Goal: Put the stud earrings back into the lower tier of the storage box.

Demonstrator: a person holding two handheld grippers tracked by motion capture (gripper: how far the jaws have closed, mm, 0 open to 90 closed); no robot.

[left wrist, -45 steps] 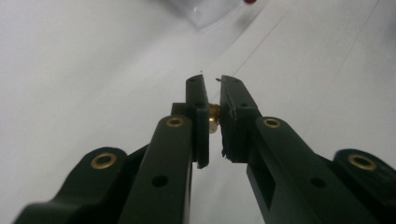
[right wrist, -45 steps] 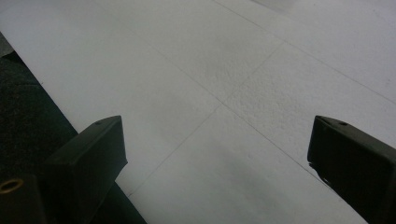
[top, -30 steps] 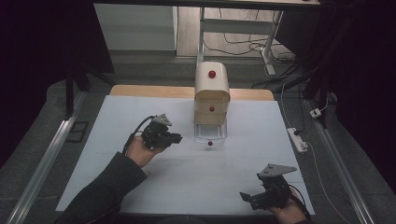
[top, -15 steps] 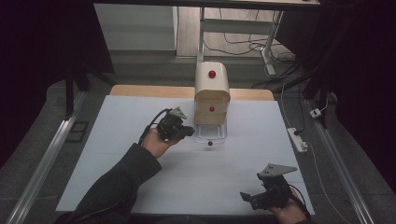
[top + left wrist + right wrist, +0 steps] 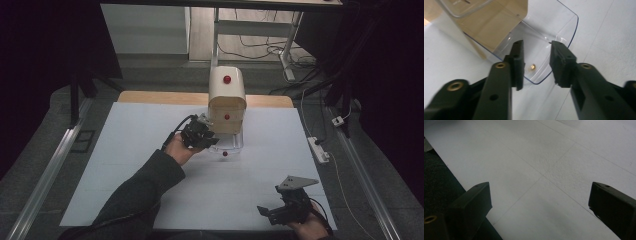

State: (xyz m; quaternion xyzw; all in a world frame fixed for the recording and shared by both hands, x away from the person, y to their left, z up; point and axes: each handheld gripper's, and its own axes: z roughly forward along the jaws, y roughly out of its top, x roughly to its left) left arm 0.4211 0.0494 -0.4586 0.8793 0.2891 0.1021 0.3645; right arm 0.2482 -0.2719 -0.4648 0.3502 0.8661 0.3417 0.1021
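The left gripper (image 5: 209, 141) is at the front-left corner of the small wooden drawer box (image 5: 227, 102), which stands at the far middle of the white table (image 5: 125, 165). The box's lowest drawer, a clear plastic drawer (image 5: 235, 146), is pulled out toward the person, w/ its red knob (image 5: 225, 153) at the front. In the left gripper view the two jaws stand apart on both sides of the drawer's curved rim (image 5: 571, 37), and nothing is pressed btw them; the pads do not touch the plastic. Inside the clear plastic drawer, near its front wall, lies a small brass-coloured piece (image 5: 532, 66), prob. the knob's screw end. The gripper seems held low and pointed into the drawer because the next grip will likely be on the rim or on sth inside; which one, cannot tell.

The right gripper (image 5: 280, 212) rests at the near-right of the box, well apart from it, close to the table edge. Its jaws are wide apart over bare table (image 5: 549, 182), holding nothing; it prob. waits there so as not to block the left arm.

Vs. the earlier frames: the left hand came from left of the box, approx. one step nearer to the drawer each frame, and its jaws have just been opening, w/ nothing between them. The right gripper is in the same place. Drawer was already pulled out before
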